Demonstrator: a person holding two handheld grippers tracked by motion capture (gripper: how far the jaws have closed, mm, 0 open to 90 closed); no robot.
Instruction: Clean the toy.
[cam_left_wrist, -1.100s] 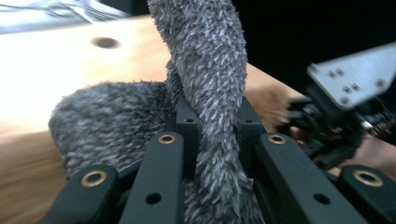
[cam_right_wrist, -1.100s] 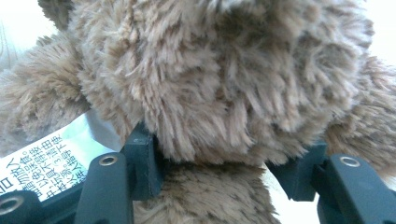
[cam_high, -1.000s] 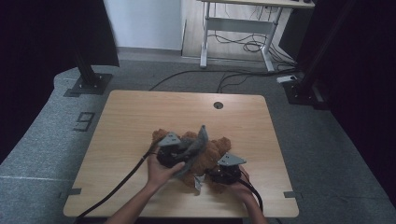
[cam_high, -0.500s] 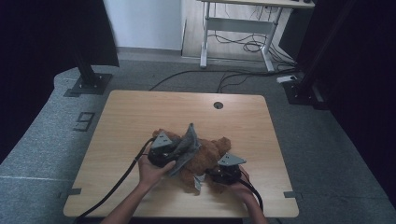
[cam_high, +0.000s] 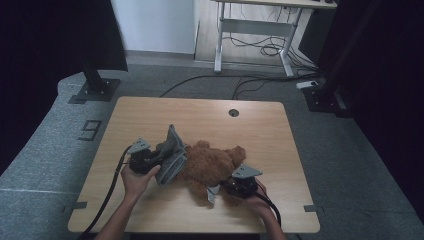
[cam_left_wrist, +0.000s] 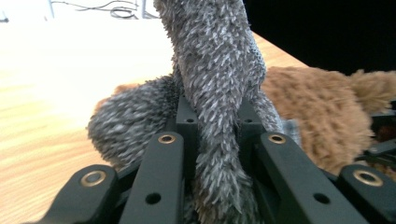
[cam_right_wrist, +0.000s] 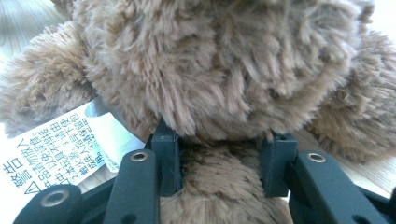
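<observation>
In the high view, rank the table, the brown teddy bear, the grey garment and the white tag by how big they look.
1. table
2. brown teddy bear
3. grey garment, clearly less area than the bear, though partly bunched
4. white tag, smallest by far

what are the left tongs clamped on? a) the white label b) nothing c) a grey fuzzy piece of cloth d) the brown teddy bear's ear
c: in the left gripper view the left tongs pinch the grey fuzzy cloth between their jaws, while the brown teddy bear lies behind it on the table.
</observation>
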